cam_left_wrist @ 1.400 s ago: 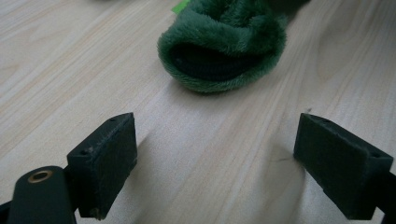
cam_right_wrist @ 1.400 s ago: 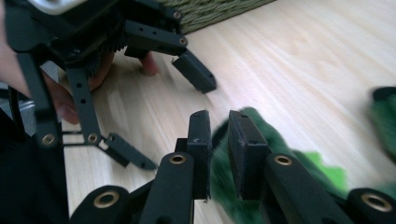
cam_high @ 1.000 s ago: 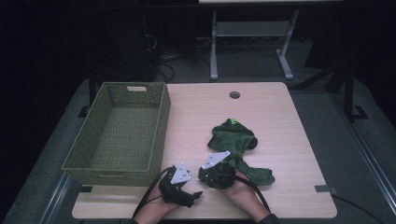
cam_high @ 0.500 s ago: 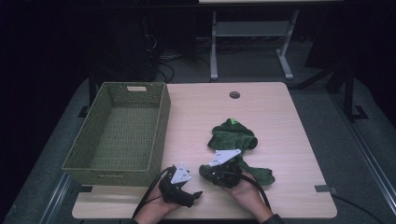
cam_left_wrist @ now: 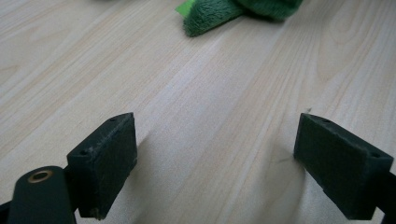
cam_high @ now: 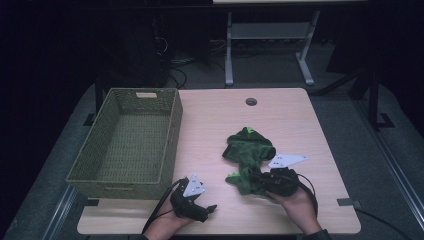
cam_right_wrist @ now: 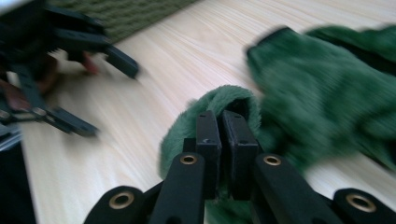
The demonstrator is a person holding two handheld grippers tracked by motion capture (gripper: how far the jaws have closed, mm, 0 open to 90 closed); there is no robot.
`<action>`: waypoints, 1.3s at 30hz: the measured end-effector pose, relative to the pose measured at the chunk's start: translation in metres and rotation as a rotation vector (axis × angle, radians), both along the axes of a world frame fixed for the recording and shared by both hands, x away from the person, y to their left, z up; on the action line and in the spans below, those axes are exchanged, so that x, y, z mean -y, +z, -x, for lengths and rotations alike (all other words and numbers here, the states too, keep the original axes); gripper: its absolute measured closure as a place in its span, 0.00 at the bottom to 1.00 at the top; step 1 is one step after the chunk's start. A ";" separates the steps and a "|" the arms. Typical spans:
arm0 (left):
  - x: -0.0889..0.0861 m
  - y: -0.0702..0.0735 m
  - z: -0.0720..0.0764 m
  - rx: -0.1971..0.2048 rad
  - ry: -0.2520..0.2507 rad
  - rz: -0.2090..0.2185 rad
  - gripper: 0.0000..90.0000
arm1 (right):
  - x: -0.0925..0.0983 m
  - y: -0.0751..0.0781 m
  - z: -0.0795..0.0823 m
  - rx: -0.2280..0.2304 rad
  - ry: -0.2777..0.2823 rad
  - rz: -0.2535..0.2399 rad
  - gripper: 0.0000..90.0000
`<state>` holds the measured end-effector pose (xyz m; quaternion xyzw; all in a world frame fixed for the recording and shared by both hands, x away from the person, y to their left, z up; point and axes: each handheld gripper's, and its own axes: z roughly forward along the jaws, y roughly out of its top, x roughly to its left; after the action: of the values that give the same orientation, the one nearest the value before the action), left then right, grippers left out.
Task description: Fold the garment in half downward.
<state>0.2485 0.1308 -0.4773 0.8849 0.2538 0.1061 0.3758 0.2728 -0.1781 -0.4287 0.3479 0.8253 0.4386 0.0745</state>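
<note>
Since the earlier frames the right gripper [cam_right_wrist: 220, 122] has shifted a little to the person's right along the near table [cam_high: 280, 125] edge, and its jaws are now clenched on a fold of the green fleece garment [cam_high: 248, 159], whose near end bunches up around them. The left gripper [cam_left_wrist: 215, 168] rests near the front edge with its jaws spread wide over bare wood, apart from the garment. A woven green basket [cam_high: 129, 140] sits at the table's left side.

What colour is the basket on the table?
Olive green woven basket, clearest in the high view.
</note>
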 end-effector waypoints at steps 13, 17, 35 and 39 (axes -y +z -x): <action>0.000 0.000 0.000 0.001 0.000 -0.003 0.14 | 0.033 0.012 0.001 0.051 -0.093 0.024 0.92; 0.001 0.000 -0.001 0.001 0.001 -0.003 0.14 | 0.023 0.007 -0.002 0.029 -0.045 0.036 0.96; 0.001 0.000 -0.001 0.000 0.001 -0.003 0.14 | -0.011 -0.032 -0.033 -0.077 0.001 0.177 1.00; 0.001 0.000 -0.001 0.003 0.000 -0.004 0.14 | -0.002 -0.020 -0.028 -0.044 -0.015 0.137 0.98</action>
<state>0.2494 0.1301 -0.4771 0.8856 0.2532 0.1080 0.3742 0.3010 -0.1762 -0.4483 0.3577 0.8522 0.3727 0.0831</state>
